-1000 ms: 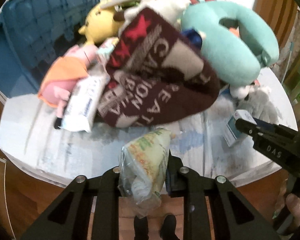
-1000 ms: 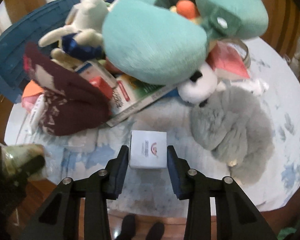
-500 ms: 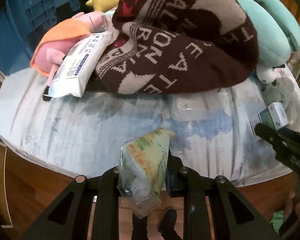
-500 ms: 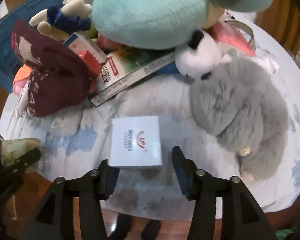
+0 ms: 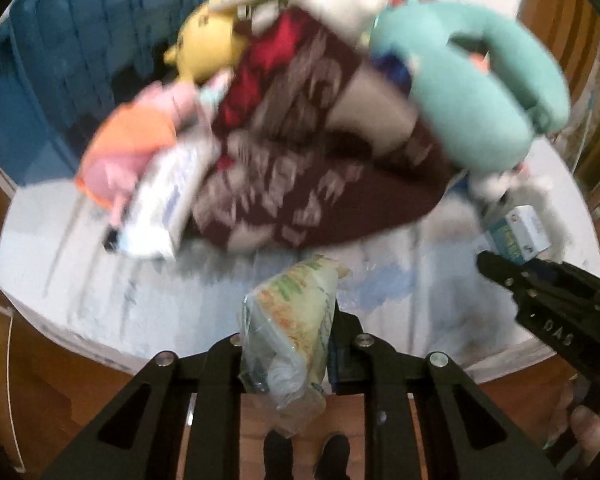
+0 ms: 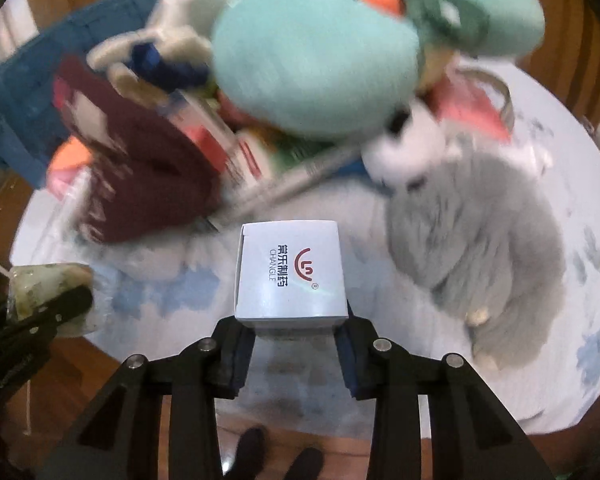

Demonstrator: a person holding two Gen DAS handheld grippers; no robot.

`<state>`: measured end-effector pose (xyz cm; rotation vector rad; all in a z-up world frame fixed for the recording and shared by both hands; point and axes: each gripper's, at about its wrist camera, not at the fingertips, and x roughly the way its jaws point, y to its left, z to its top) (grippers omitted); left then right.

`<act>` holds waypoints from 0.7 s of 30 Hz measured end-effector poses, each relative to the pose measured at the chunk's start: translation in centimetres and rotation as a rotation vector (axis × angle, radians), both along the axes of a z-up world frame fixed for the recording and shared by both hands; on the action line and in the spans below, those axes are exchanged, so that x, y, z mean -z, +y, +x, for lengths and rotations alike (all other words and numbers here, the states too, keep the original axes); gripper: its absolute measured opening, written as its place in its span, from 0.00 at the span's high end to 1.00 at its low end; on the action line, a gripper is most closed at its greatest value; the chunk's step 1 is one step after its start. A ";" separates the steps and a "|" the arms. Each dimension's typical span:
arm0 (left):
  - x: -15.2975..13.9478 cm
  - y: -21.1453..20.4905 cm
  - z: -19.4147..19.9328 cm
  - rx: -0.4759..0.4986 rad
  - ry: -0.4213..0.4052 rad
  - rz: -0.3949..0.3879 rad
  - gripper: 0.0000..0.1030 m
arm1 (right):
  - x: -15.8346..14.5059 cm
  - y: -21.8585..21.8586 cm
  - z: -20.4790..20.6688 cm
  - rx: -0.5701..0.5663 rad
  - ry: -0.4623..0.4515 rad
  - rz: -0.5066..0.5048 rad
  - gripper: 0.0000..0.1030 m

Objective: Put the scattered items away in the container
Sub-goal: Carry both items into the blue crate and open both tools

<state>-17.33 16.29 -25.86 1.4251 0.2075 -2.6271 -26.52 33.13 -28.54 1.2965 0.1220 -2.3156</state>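
Observation:
My left gripper (image 5: 288, 344) is shut on a yellow-green plastic packet (image 5: 292, 320), held over the near edge of the round table (image 5: 100, 304). My right gripper (image 6: 296, 340) is shut on a small white box (image 6: 290, 276) with a red logo, lifted just above the table. The box also shows at the right in the left wrist view (image 5: 516, 236), and the packet at the left in the right wrist view (image 6: 48, 284). The blue crate (image 5: 72, 64) stands at the table's far left.
A pile fills the table's middle: a maroon knit cloth (image 5: 320, 160), a teal neck pillow (image 5: 472, 92), a yellow plush (image 5: 208, 44), a pink-orange plush (image 5: 132, 148), a white wipes pack (image 5: 164, 204). A grey plush (image 6: 472, 232) lies right.
My right gripper closed on the white box and lifted it. My left gripper, still holding the packet, pulled back and up from the pile. Both views are blurred by motion.

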 end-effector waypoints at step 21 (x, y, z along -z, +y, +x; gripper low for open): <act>-13.5 -8.6 0.9 -0.132 0.191 -0.103 0.83 | -15.4 -11.8 1.1 -0.195 0.218 -0.074 0.65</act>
